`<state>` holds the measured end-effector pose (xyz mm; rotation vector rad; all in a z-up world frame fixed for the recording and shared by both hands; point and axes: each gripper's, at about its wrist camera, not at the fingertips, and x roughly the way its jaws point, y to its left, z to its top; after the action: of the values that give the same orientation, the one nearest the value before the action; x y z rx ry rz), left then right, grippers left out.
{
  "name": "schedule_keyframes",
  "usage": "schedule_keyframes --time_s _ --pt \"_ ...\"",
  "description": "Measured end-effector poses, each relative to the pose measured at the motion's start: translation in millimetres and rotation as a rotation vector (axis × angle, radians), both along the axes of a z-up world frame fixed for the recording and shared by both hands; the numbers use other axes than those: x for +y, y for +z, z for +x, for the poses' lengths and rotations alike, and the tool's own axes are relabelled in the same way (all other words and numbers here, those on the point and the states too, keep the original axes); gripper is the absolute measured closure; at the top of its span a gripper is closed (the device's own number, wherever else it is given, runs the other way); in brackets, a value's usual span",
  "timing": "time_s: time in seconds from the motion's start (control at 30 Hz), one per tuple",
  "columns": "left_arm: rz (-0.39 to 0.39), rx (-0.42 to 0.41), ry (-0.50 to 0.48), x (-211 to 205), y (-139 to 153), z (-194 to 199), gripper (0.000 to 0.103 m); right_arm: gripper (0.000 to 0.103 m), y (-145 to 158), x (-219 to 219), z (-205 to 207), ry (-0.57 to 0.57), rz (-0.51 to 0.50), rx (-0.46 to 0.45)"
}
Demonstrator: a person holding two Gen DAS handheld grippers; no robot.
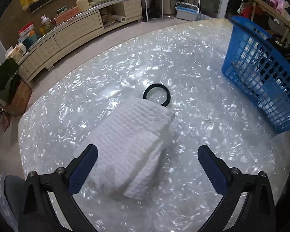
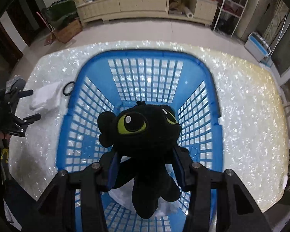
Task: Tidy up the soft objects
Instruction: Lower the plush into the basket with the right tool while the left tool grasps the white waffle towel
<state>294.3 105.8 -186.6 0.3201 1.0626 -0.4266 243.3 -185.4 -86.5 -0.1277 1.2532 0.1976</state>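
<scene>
We've got the black plush [image 2: 143,135] clamped in the right gripper [image 2: 145,166] over the blue basket [image 2: 98,61], so next we let go inside, w/ left gripper [image 1: 147,166] fingers spread above the white towel [image 1: 129,135] on the counter [image 1: 193,61].

The left gripper [image 1: 147,167] is held with its jaws spread wide above a folded white towel [image 1: 133,141] on the shimmering surface [image 1: 193,73]. A black hair tie [image 1: 157,94] is touched by the towel's far edge; a blue basket [image 1: 261,73] is seen well apart.
</scene>
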Motion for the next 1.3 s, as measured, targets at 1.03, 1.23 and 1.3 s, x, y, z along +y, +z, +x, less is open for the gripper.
schedule_keyframes --time_s 1.03,1.23,1.3 --pt "0.069 0.011 -0.03 2.0 -31.6 14.2 0.046 0.017 12.2 -7.5 -10.2 -0.044 0.038 -0.058" --pt "0.056 0.018 -0.016 7.5 -28.0 18.0 0.062 0.012 17.9 -17.3 -14.1 -0.07 0.072 -0.084" --pt "0.051 0.022 0.012 10.4 -25.7 20.1 0.071 0.012 15.9 -21.4 -13.5 -0.083 0.074 -0.078"
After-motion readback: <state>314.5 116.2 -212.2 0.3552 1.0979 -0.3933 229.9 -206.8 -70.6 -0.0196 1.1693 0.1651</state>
